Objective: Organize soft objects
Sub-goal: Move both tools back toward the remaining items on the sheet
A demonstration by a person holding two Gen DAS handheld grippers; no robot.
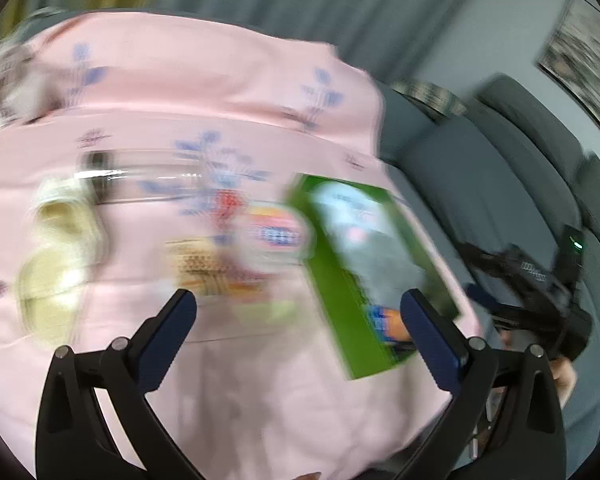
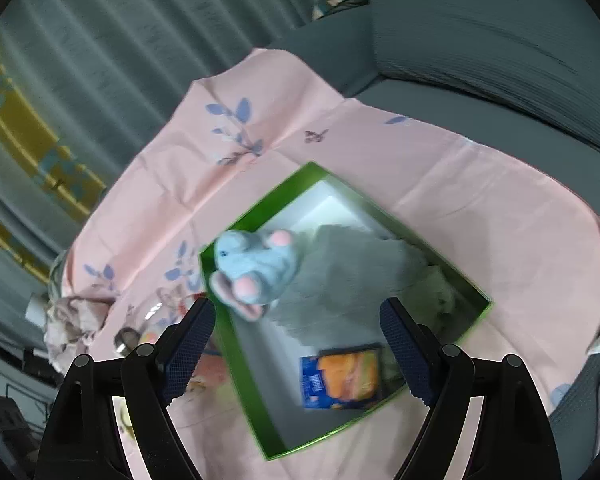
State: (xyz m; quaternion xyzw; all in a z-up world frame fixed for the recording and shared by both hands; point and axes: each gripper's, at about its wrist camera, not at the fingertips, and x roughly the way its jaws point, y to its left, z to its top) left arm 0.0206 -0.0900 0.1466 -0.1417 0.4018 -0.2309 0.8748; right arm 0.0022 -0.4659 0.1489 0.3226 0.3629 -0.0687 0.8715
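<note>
A green box [image 2: 240, 364] stands on the pink flowered cloth [image 2: 480, 208]. Inside it lie a light blue plush mouse [image 2: 256, 264] with pink ears that leans over the left rim, a grey fluffy toy [image 2: 352, 272], a white plush [image 2: 440, 292] and a blue-and-orange packet [image 2: 344, 380]. My right gripper [image 2: 296, 312] hovers over the box, open, with nothing pressed between its pads. In the blurred left wrist view my left gripper [image 1: 298, 304] is wide open and holds nothing, just left of the green box [image 1: 324, 280].
On the cloth [image 1: 220, 92] left of the box lie pale yellow soft things [image 1: 60, 256], a colourful round packet [image 1: 272, 236] and a clear container [image 1: 140, 184]. A grey sofa [image 2: 480, 40] and curtains ring the table. The other device's black housing [image 1: 540, 280] shows at right.
</note>
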